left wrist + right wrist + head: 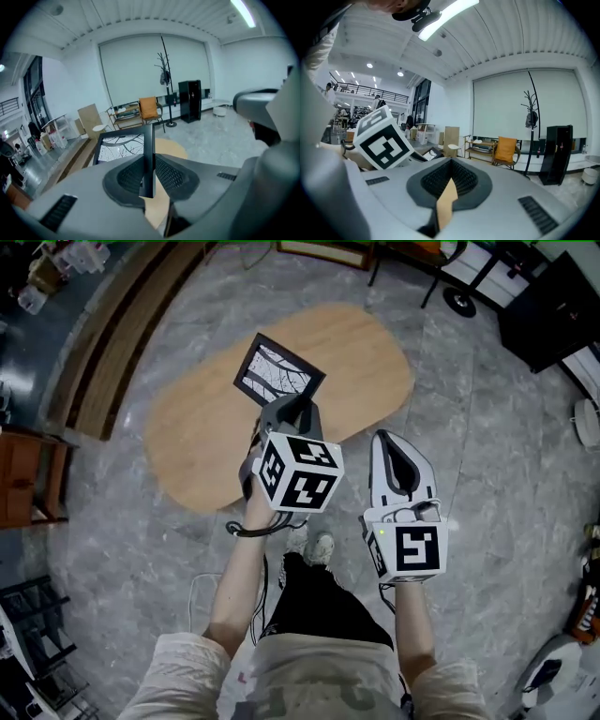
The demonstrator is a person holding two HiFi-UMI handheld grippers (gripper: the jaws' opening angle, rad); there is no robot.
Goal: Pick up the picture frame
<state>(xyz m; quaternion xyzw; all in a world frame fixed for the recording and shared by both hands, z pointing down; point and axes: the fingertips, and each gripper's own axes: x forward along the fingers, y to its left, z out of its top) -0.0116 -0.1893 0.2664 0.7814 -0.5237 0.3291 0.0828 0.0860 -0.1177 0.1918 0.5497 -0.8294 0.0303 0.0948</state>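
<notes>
Holding picture frame [277, 371] above surface [367, 360]: left gripper [297, 409] fingers clamp one thin edge, so lift slowly without twisting; right gripper [395, 448] fingers closed, empty.

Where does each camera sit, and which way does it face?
Head view: on the head, facing steeply down at the table; forearms show.
Left gripper view: on the left hand-held gripper, facing the orange chair; its jaws clamp the picture frame.
Right gripper view: on the right hand-held gripper, facing that chair too; jaws together.
</notes>
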